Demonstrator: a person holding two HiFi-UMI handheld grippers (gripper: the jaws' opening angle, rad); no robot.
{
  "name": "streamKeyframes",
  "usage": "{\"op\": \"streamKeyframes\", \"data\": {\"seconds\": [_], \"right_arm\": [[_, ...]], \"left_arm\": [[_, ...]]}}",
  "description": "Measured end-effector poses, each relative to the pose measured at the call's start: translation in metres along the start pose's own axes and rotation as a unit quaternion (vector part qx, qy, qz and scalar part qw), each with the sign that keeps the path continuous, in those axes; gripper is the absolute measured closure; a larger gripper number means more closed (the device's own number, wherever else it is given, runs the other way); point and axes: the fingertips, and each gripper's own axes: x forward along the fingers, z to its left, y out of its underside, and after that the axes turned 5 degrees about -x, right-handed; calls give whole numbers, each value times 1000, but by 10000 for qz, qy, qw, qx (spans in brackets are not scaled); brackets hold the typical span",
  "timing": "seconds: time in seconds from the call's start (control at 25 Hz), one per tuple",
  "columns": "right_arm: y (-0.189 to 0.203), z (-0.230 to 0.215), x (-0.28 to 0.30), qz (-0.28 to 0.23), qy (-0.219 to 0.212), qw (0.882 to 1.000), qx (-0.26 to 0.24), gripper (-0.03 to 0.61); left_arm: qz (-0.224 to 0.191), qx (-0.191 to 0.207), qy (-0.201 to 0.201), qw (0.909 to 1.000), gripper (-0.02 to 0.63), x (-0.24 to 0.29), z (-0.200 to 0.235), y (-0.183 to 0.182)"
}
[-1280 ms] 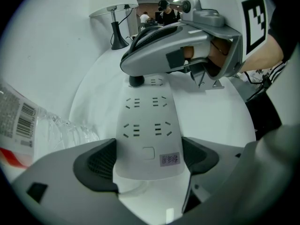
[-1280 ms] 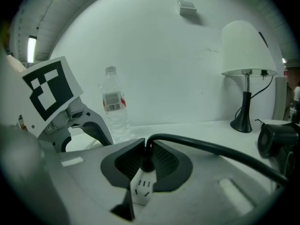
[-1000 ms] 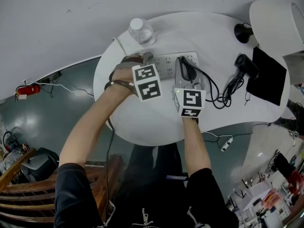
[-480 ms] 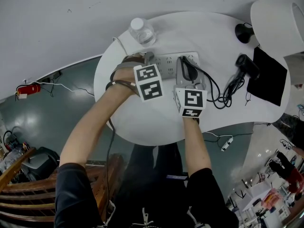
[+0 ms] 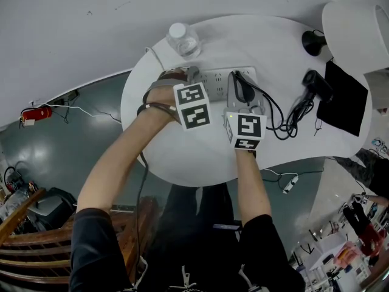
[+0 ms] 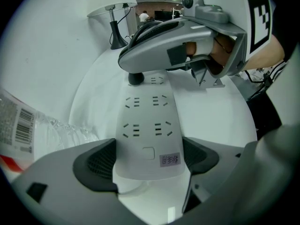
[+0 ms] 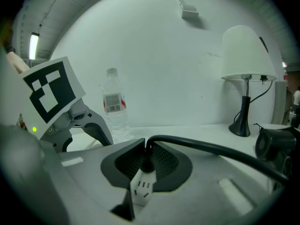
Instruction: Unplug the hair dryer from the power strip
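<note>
In the head view, the left gripper (image 5: 193, 76) points steeply down onto the left end of the white power strip (image 5: 216, 78) on the round table (image 5: 182, 154). Just to its right, the right gripper (image 5: 240, 90) lies over the strip's other end. A black cord (image 5: 275, 111) loops from there to the hair dryer (image 5: 315, 83), which lies well to the right of both grippers. A water bottle (image 5: 182, 40) stands beyond the left gripper.

In the left gripper view, the jaws are clamped on the strip's end, with one pad (image 6: 101, 165) against each long side. Farther along the strip, the right gripper hangs over a black plug (image 6: 136, 78).

In the right gripper view, the jaws are pinched on that plug, and its cord arches off to the right. The plug's base meets the strip directly below. The dryer lies to the right, near a lamp (image 7: 246, 74).
</note>
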Motion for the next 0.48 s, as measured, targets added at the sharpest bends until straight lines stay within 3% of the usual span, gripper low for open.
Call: {"op": "streamKeyframes", "data": {"seconds": [0.48], "right_arm": [[2,3,0,-86,156,9993,-341,522]], "left_arm": [[-70,9,16,10000,198,0,1,0]]}}
